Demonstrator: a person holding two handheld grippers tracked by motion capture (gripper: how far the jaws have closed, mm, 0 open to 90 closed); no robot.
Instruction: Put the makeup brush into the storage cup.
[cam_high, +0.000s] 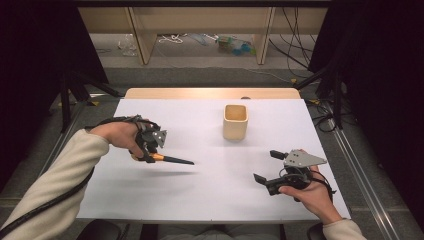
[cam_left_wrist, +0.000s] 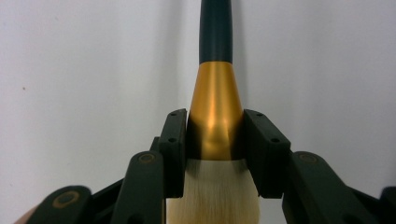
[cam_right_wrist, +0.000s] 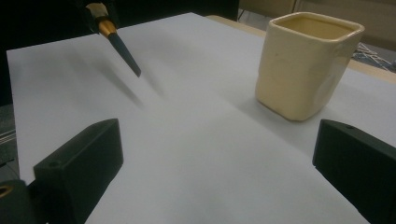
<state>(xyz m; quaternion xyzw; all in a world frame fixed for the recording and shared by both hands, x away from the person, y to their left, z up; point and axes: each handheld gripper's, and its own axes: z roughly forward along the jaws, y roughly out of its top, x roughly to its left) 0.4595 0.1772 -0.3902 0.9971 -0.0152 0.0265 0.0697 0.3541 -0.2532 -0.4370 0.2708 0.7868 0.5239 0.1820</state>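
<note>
- White sheeting covers the surface (cam_high: 200, 195), with a strip of bare wood showing at the far edge and dark curtains at both sides.
- On the left, the left hand-held gripper (cam_high: 150, 150) is clamped on a brush (cam_high: 167, 159); in the left gripper view both pads press the gold collar (cam_left_wrist: 215, 112) just above the pale bristles (cam_left_wrist: 212, 196), and the dark handle points away from the hand.
- The brush hangs above the sheet, handle tip aimed across toward the middle of the surface, its shadow lying below it.
- A cream square cup (cam_high: 235, 121) stands upright and open near the far middle, well apart from the brush; it looks like the place where the brush belongs.
- To do this well, I judge the hand should carry the brush over the cup mouth, tip the handle downward, and lower it inside before easing the grip, so that the rim is not knocked.
- The grip sits on a tapered, smooth collar, so the brush could slide or swing; a slow turn of the wrist seems wise.
- The right hand-held gripper (cam_high: 264, 166) rests low at the near right with its jaws wide apart and nothing between them; its own view looks toward the cup (cam_right_wrist: 306, 65).
- Nothing lies between brush and cup; the cup is light-looking and could tip if struck.
- Beyond the surface, wooden legs (cam_high: 140, 35), cables and some clutter lie on the floor.
</note>
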